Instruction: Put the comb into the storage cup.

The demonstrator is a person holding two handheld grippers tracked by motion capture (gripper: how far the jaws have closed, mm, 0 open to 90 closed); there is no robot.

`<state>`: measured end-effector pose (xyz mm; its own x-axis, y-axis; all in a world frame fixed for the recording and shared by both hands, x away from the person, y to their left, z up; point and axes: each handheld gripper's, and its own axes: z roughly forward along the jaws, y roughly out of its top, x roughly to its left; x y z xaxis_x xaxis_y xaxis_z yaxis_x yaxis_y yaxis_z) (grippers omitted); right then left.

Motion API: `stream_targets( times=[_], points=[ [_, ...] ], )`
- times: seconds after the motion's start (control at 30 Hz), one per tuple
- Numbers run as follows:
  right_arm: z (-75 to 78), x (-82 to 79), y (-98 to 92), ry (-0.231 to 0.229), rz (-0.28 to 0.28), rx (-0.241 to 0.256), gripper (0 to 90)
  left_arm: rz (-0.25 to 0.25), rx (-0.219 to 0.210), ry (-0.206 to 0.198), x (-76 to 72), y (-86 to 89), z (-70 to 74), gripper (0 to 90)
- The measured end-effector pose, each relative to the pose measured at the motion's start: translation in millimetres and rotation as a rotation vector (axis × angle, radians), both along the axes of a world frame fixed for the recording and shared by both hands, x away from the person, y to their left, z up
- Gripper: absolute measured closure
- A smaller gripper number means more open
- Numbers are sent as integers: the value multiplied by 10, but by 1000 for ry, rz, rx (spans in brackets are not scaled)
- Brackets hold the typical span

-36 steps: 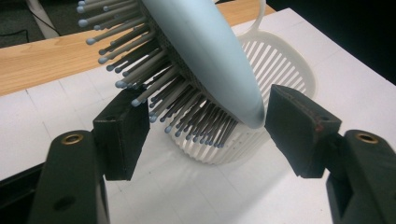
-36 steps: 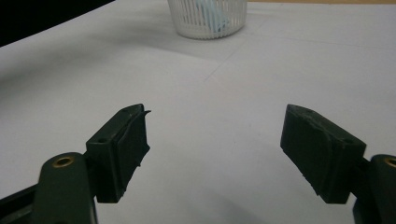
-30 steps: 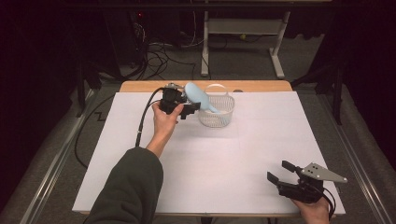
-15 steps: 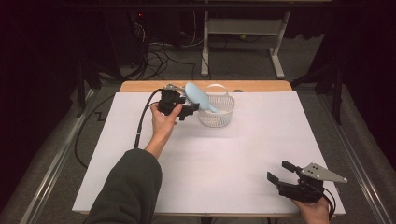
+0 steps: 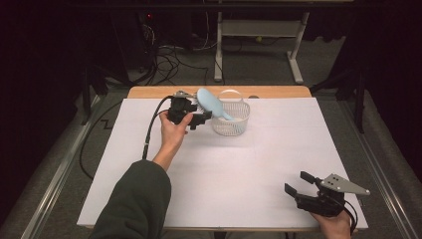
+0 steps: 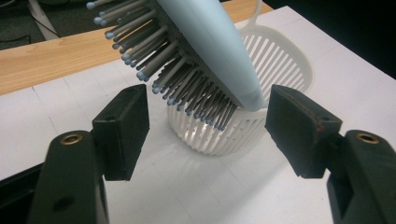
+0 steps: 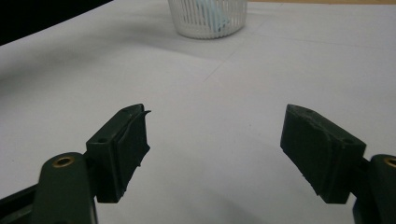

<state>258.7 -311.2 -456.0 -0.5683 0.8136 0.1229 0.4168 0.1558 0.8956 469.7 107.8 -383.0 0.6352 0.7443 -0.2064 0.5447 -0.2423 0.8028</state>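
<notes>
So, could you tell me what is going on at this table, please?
A person is working with a gripper in each hand. The left gripper sits beside a white basket at the far side of the table, its jaws open. A light blue hairbrush leans with its handle down in the basket and its bristled head sticking out. The right gripper rests open near the front right corner.

White table cover, wooden edge, perhaps floor cables

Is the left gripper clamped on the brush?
No, in the left gripper view the left gripper stands open, both jaws apart from the brush, which leans in the basket.
</notes>
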Motion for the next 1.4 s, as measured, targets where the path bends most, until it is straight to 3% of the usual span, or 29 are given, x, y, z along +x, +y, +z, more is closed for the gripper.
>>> stream_targets(
  times=[0.23,1.4],
  points=[
    [1,-2,3,0,-3,-1,237,-3,-22,-11,-29,38,19,314],
    [12,-15,-18,-8,-18,3,236,-36,-27,-60,-186,209,83,315]
  ],
)
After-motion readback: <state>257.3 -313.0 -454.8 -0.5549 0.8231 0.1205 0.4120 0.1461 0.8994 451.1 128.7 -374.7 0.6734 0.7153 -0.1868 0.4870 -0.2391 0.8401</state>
